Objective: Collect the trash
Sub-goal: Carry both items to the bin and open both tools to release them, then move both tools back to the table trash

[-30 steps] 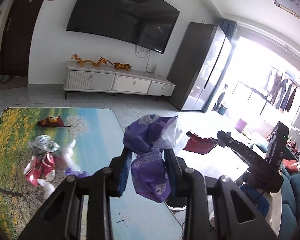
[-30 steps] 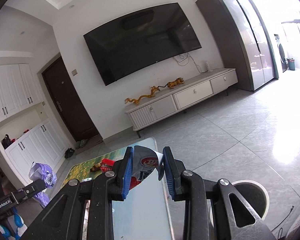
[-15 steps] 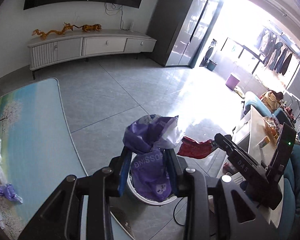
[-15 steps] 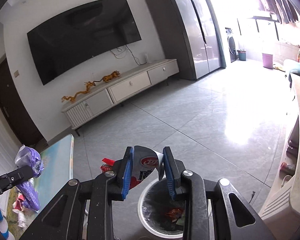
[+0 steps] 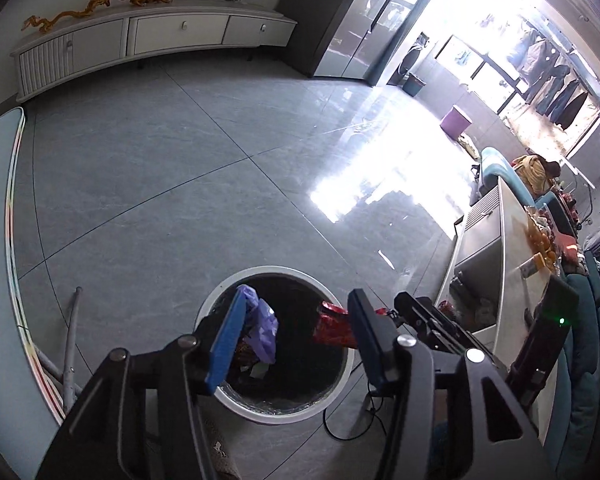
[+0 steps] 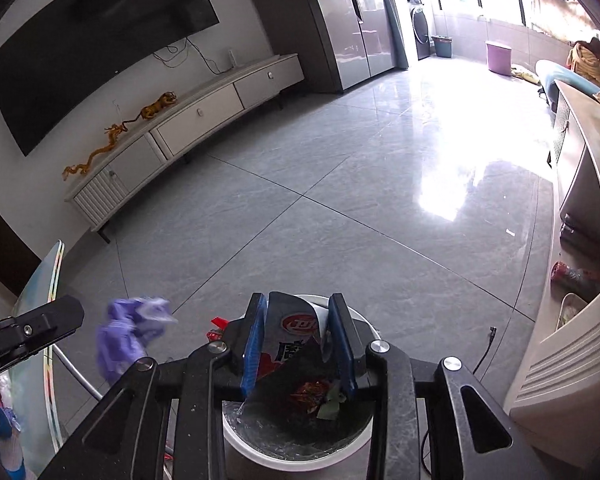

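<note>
A white round trash bin (image 5: 220,394) with a black liner stands on the floor below both grippers; it also shows in the right wrist view (image 6: 352,312). My left gripper (image 5: 296,344) is open above it. The purple wrapper (image 5: 262,326) is loose and falling toward the bin; in the right wrist view it is a blurred purple shape (image 6: 130,334) in the air. My right gripper (image 6: 298,344) is open wide around a grey and red snack bag (image 6: 288,336), which slips down between the fingers over the bin. In the left wrist view this bag (image 5: 334,326) shows red.
The glass table edge (image 5: 10,208) is at the left, with metal legs (image 5: 70,344) below. A cable (image 6: 486,350) lies on the floor right of the bin. A low cabinet (image 5: 496,248) stands at the right, a TV console (image 6: 188,116) at the far wall.
Both grippers moved from over the table to above the bin and tilted down. The left gripper opened and dropped the purple wrapper. The right gripper's jaws opened wider around the snack bag.
</note>
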Tool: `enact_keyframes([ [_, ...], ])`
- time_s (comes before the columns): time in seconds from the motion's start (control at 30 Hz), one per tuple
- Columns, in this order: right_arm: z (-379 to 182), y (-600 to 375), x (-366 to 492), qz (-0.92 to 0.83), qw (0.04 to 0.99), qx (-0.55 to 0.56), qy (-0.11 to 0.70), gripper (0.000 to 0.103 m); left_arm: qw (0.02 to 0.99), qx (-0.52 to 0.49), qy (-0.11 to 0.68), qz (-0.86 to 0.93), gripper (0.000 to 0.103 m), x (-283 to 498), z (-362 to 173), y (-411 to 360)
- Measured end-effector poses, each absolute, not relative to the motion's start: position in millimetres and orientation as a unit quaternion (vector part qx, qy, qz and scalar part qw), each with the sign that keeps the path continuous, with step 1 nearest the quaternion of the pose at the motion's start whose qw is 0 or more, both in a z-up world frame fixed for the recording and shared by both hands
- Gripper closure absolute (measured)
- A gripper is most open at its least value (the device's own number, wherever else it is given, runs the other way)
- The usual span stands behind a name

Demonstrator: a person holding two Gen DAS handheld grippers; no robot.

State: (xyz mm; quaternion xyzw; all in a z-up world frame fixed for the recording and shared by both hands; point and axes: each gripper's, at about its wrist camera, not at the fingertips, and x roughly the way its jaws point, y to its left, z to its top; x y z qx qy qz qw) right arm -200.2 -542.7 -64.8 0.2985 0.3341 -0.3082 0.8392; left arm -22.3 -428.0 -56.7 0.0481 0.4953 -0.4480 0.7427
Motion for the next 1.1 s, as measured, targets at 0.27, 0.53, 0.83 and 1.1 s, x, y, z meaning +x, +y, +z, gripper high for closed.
enact_keyframes([
  [0.27,-65.8,-543.5,-208.2,-0.321,0.831,0.311,0.332,0.058,0.746,0.041,0.492,-0.446,0.040,-19.1,-53.8,-422.2],
  [0.53,-47.1,-533.2,-202.4,-0.316,0.841,0.303,0.317,0.056,0.770,0.028,0.474,-0.427,0.040,-16.9,-36.3,-393.8],
  [0.83,-14.6,-511.5,-204.6,-0.307,0.859,0.287,0.293,0.053,0.798,0.004,0.446,-0.405,0.040,-17.5,-8.8,-347.5],
  [1.1,20.8,-483.8,-199.4,-0.283,0.882,0.262,0.269,0.050,0.826,-0.025,0.411,-0.385,0.033,-17.9,20.7,-287.8],
])
